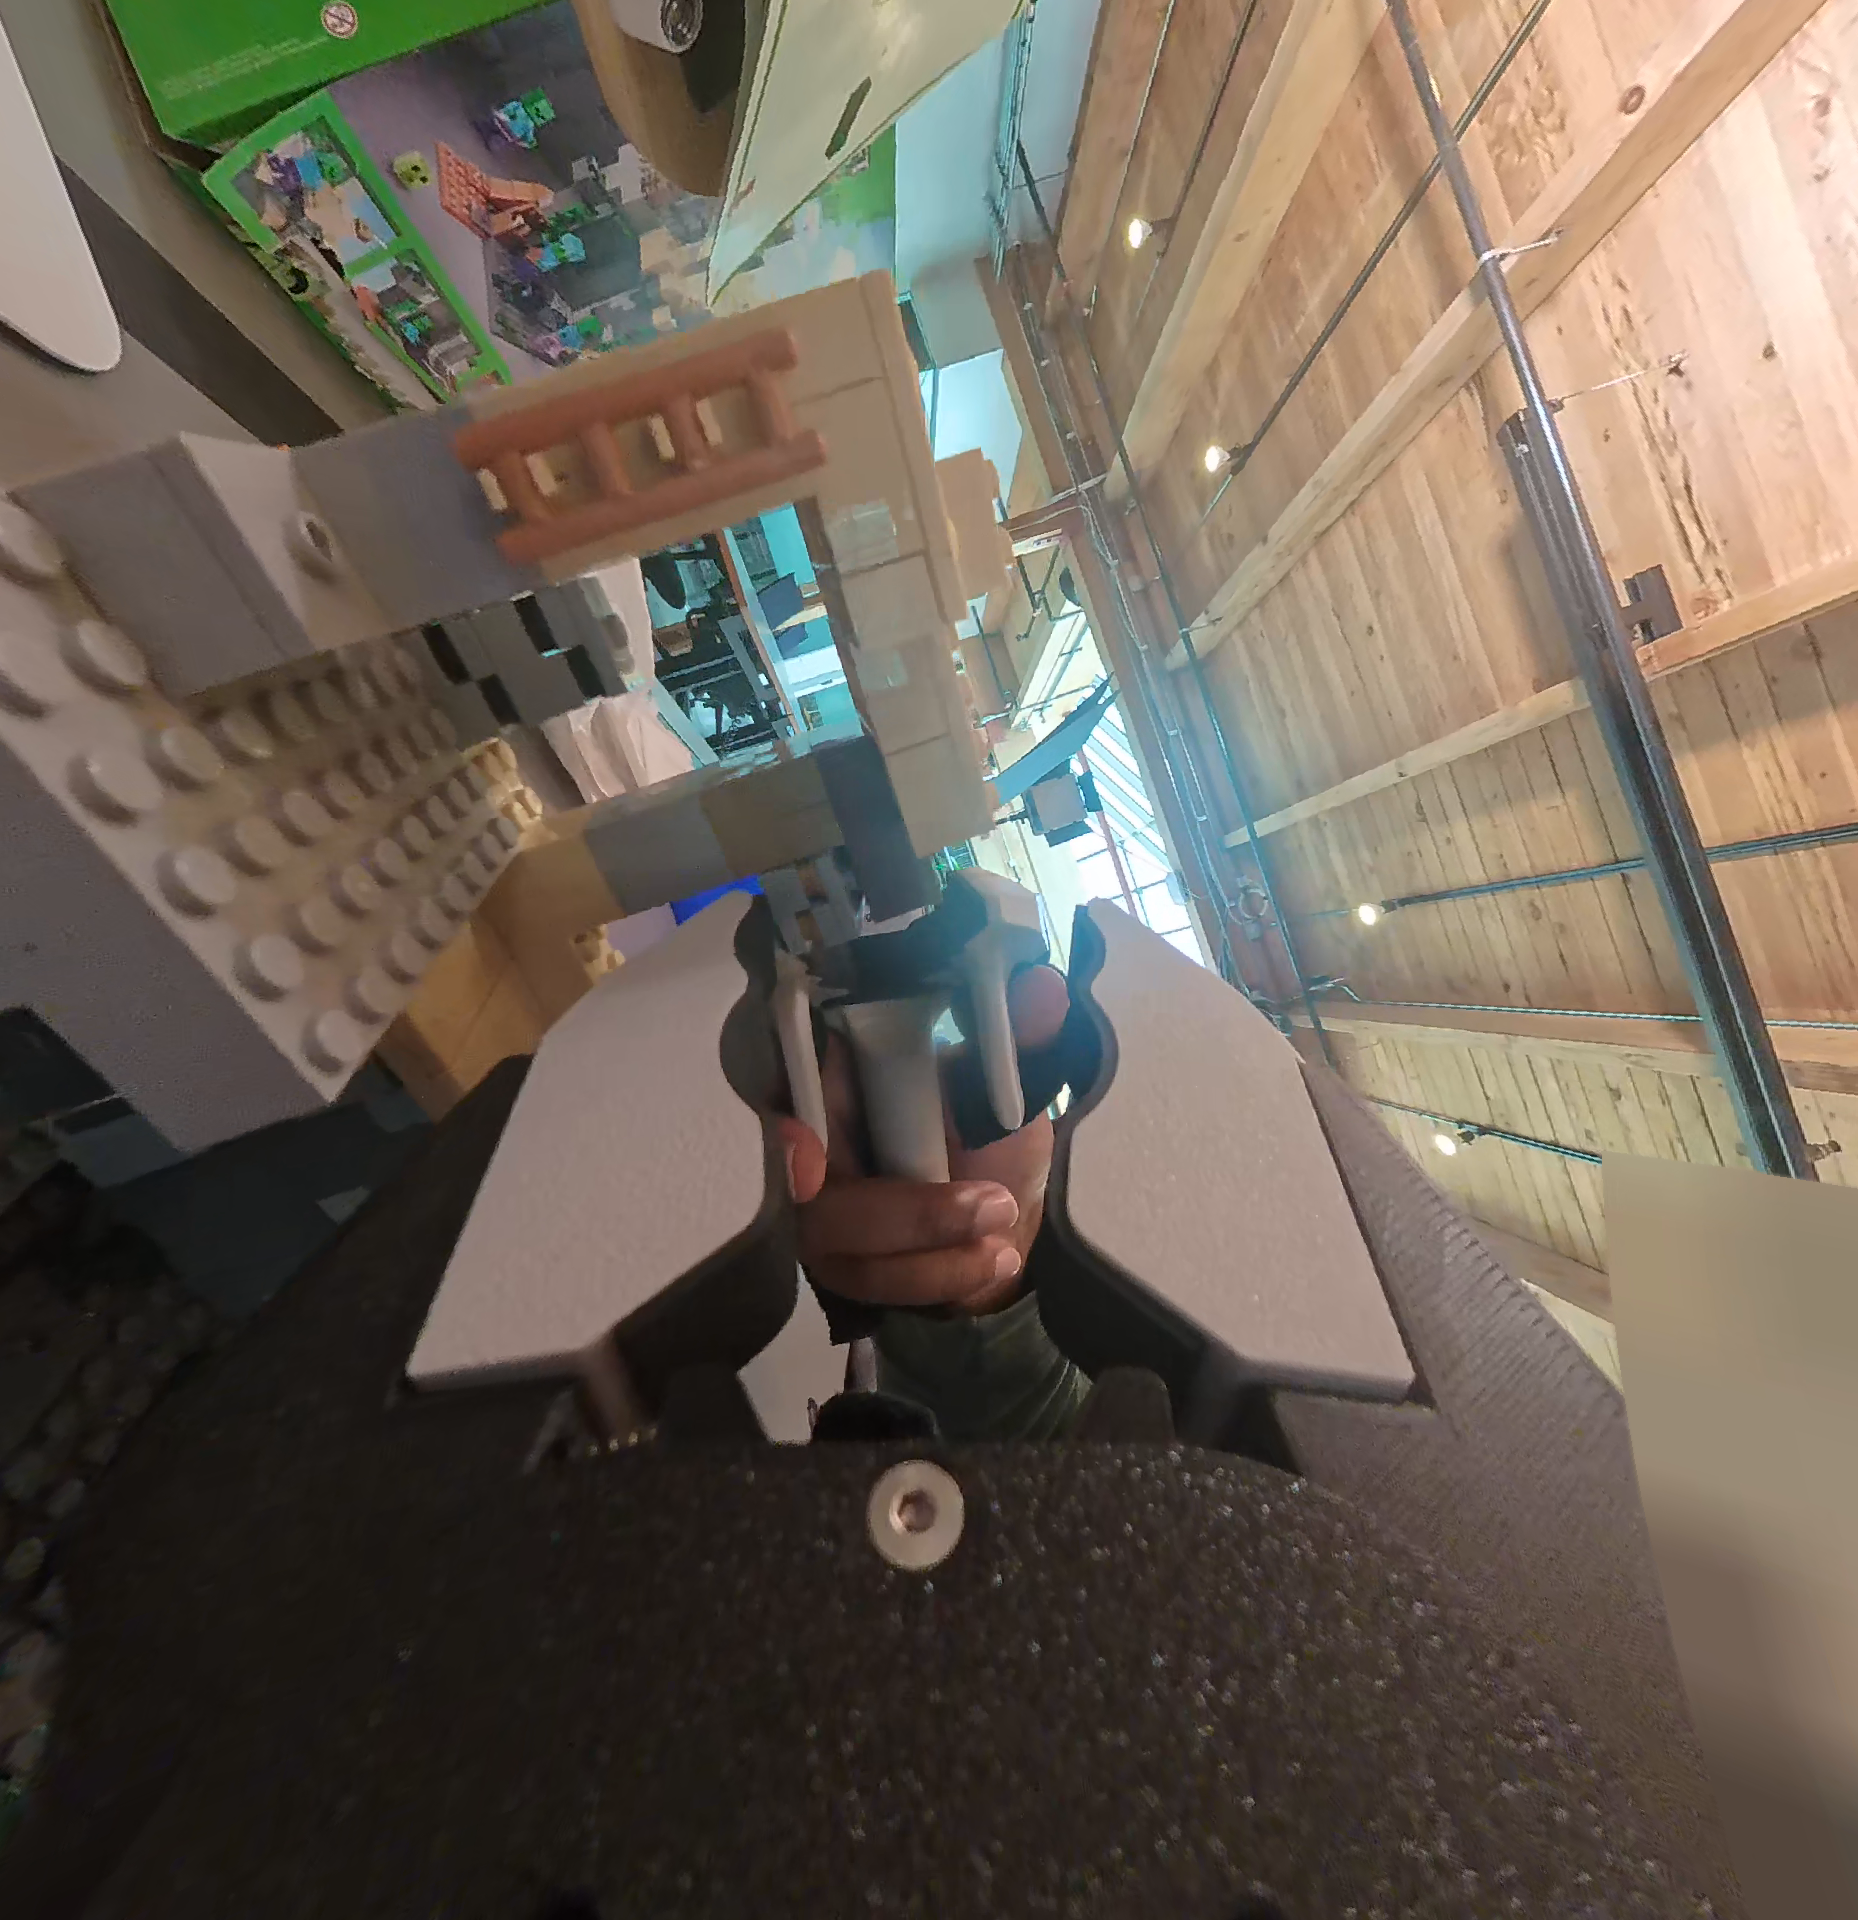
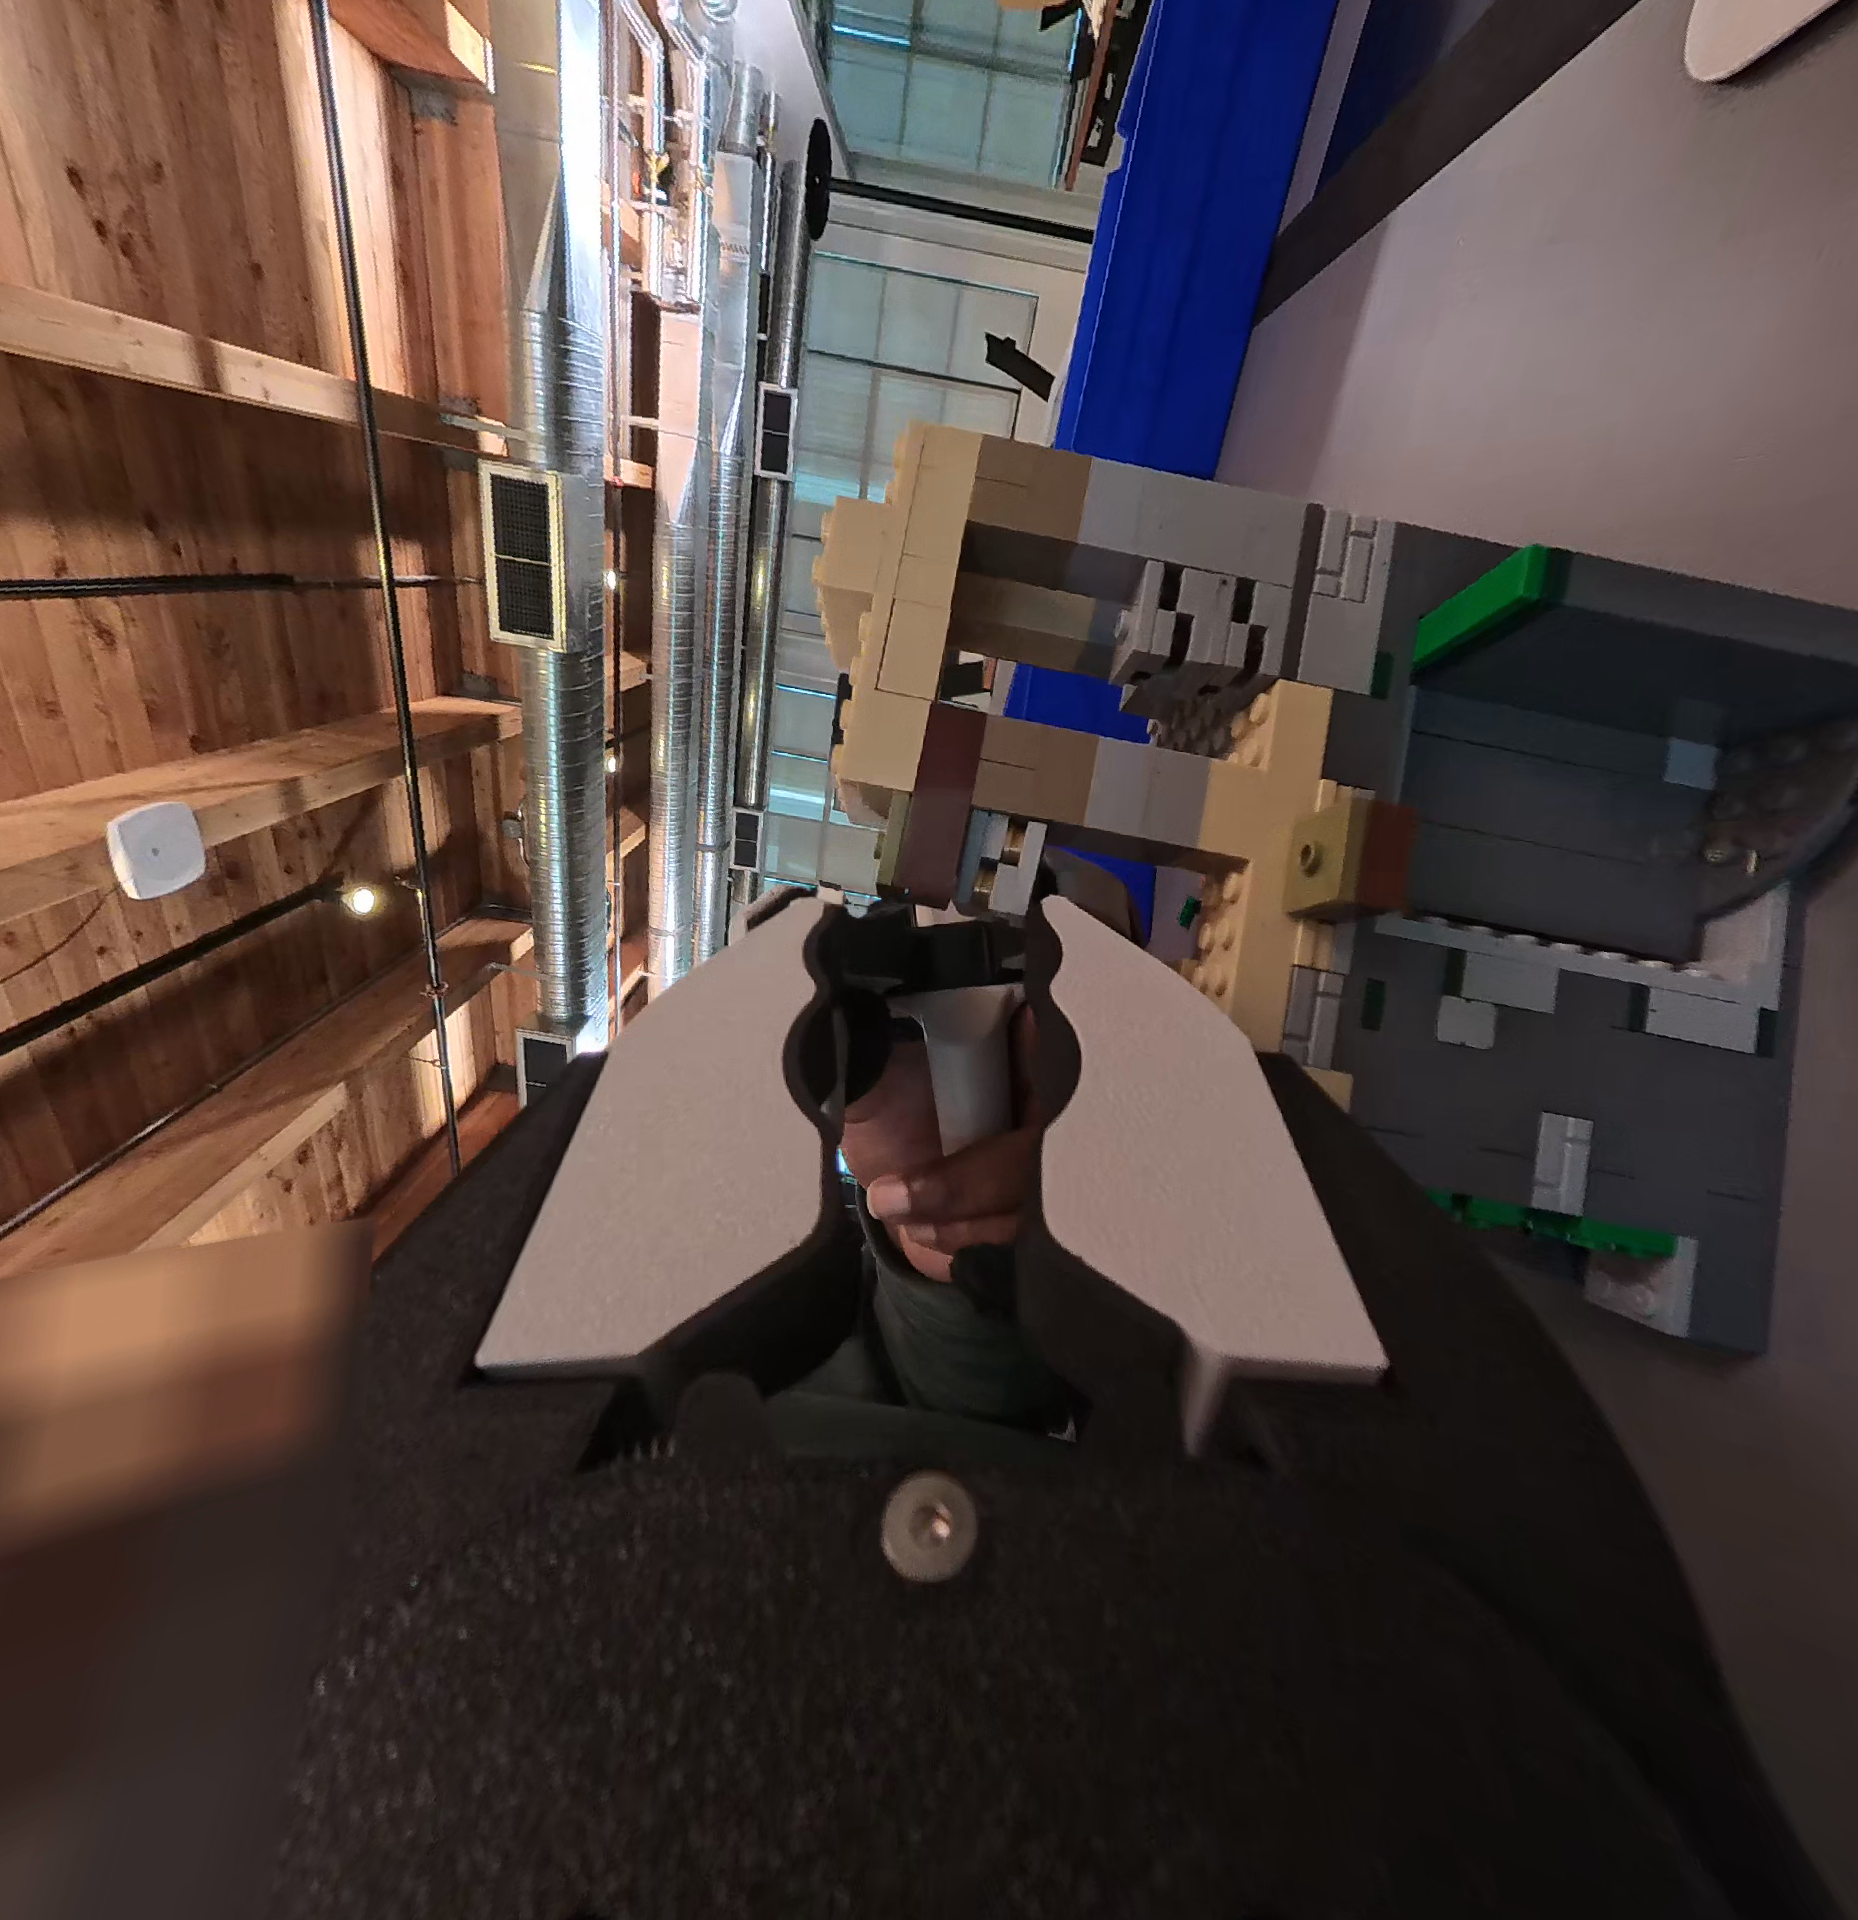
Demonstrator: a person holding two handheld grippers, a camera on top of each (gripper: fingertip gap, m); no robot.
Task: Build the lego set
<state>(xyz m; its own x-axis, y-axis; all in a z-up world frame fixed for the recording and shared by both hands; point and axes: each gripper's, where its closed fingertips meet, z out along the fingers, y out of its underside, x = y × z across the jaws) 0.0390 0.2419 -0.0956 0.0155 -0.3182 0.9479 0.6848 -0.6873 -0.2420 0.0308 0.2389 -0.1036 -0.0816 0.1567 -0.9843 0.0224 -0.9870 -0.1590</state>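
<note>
The lego build is a tan and grey arch (image 1: 904,582) with a brown ladder (image 1: 644,457), standing on a light grey studded plate (image 1: 229,810). A dark brown block (image 1: 873,831) caps the arch's near end. My left gripper (image 1: 917,925) sits just below that block with its jaws apart and nothing clamped between them. In the right wrist view the same arch (image 2: 1008,623) rises from a dark grey base (image 2: 1579,1091). My right gripper (image 2: 925,914) is also open under the brown block (image 2: 940,810). The two grippers face each other, each held by a hand (image 1: 904,1226).
The lego set box (image 1: 385,239) and a green box (image 1: 281,52) stand behind the build. A blue panel (image 2: 1164,312) borders the grey table (image 2: 1579,312). A white plate (image 2: 1777,31) lies at the table's far side. Both views are turned sideways. The tips of both grippers are at nearly the same place.
</note>
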